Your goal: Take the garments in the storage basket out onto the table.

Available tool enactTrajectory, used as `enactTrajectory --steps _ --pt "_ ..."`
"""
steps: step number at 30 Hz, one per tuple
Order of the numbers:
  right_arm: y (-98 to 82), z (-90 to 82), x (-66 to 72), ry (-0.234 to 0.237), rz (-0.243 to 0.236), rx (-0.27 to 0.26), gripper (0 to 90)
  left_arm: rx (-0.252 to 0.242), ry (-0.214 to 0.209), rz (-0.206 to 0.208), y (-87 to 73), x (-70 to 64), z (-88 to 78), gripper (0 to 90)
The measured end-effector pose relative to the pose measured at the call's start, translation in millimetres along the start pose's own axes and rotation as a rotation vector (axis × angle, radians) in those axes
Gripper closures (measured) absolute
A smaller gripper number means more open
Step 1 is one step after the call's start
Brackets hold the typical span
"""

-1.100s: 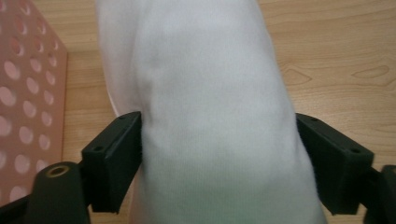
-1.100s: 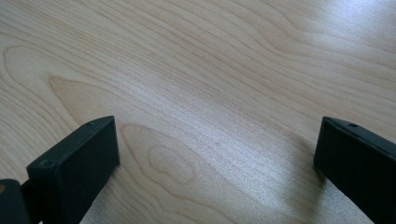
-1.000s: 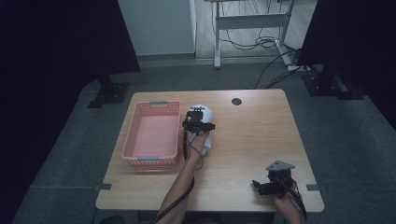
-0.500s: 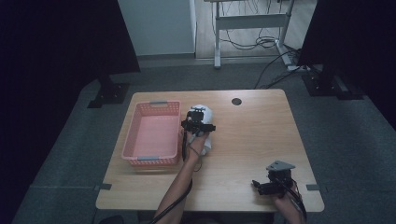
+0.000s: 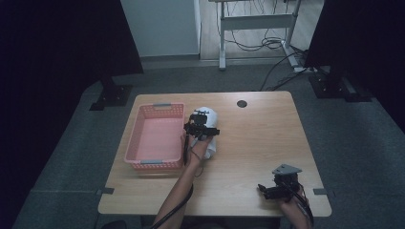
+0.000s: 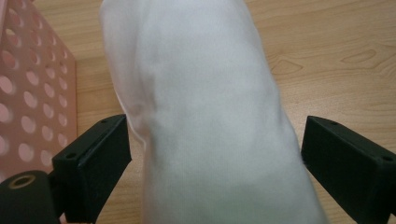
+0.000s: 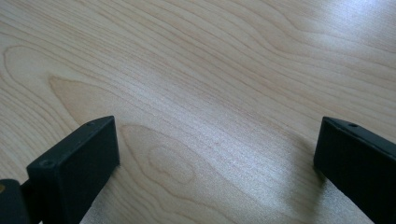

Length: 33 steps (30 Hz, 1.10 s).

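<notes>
A white cloth bundle [image 5: 211, 144] lies on the wooden table [image 5: 258, 138], just right of the pink basket [image 5: 155, 162]. My left gripper [image 5: 200, 126] hovers over the bundle. In the left gripper view the cloth [image 6: 205, 93] runs up between the black jaws of my left gripper [image 6: 215, 128]. The jaws have just been opening and stand wide at the cloth's two sides, not pressing it. My right gripper [image 5: 268, 190] rests near the table's front right corner. In its own view my right gripper [image 7: 217, 126] is open over bare wood.
The perforated wall of the pink basket [image 6: 28, 93] stands close on the left of the cloth; the basket looks empty. A round dark grommet [image 5: 242, 103] sits near the table's far edge. Dark screens and a desk frame stand beyond the table.
</notes>
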State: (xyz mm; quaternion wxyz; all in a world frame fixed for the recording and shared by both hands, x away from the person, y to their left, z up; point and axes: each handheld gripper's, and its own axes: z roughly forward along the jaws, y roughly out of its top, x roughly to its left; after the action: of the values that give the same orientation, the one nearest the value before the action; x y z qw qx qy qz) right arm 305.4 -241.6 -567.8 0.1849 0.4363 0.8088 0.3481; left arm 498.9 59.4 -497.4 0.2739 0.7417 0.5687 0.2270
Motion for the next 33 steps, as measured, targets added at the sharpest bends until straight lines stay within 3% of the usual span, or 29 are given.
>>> enactTrajectory --steps 16,33 --pt "0.0 0.0 0.0 0.000 0.000 0.000 0.0 -0.031 -0.040 0.025 2.9 6.8 -16.4 8.2" --pt "0.0 0.0 -0.1 0.000 -0.001 0.000 0.0 -0.017 -0.131 0.073 -5.4 24.7 -33.9 9.1"
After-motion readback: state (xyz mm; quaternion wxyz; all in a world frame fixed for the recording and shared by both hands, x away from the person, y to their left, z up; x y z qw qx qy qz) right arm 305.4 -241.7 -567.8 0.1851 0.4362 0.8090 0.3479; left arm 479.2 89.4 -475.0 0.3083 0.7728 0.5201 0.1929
